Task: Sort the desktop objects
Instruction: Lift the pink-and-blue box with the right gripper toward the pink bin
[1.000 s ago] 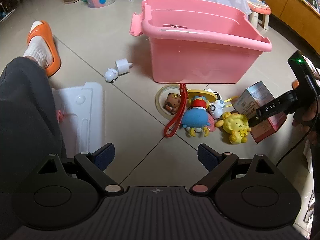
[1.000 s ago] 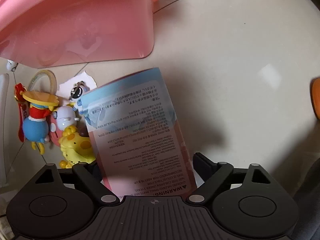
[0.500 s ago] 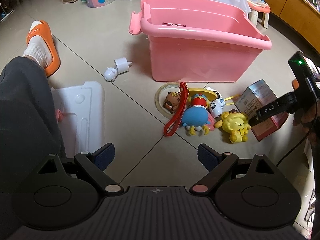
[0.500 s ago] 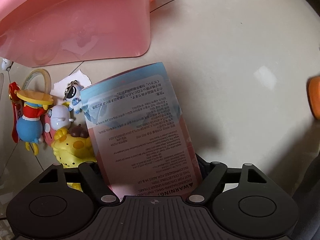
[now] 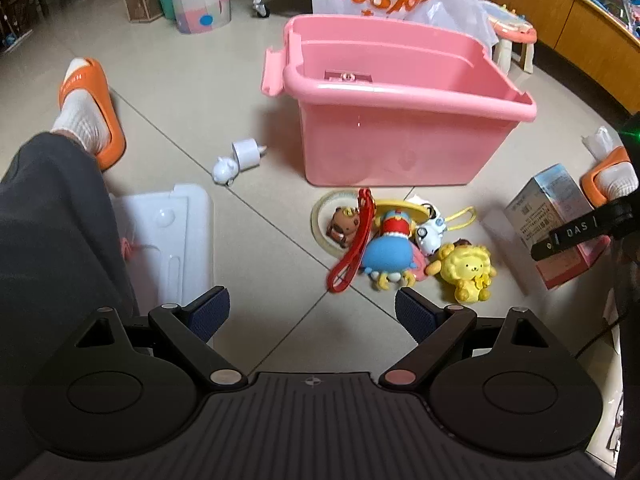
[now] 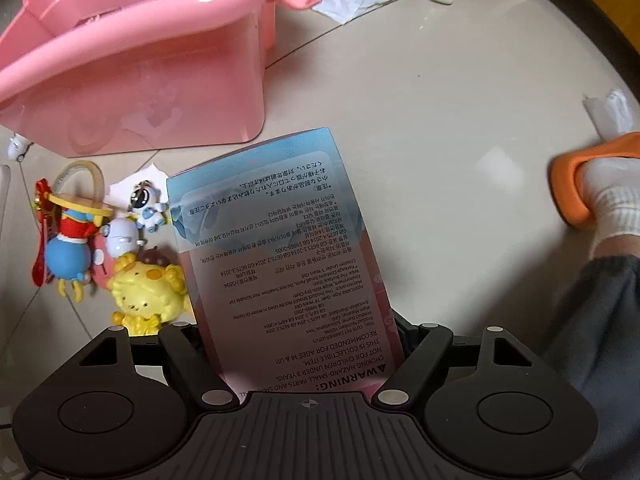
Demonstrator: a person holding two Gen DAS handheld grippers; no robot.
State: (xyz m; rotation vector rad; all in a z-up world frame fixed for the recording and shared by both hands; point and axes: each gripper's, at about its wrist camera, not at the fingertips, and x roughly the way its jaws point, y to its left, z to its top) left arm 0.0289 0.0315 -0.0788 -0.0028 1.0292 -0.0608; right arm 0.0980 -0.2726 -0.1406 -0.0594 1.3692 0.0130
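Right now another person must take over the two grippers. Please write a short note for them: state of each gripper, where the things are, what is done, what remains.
Right gripper: shut on the toy box, held beside the toy pile, not yet over the pink bin.
Left gripper: open, empty, above the floor in front of the toys.
On the floor before the bin: yellow plush, blue figure, brown bear, red strap, small white robot toy. White toy and white cap lie to the bin's left.
Done: the bin holds one small pink item.
Left: box into the bin, then the rest.
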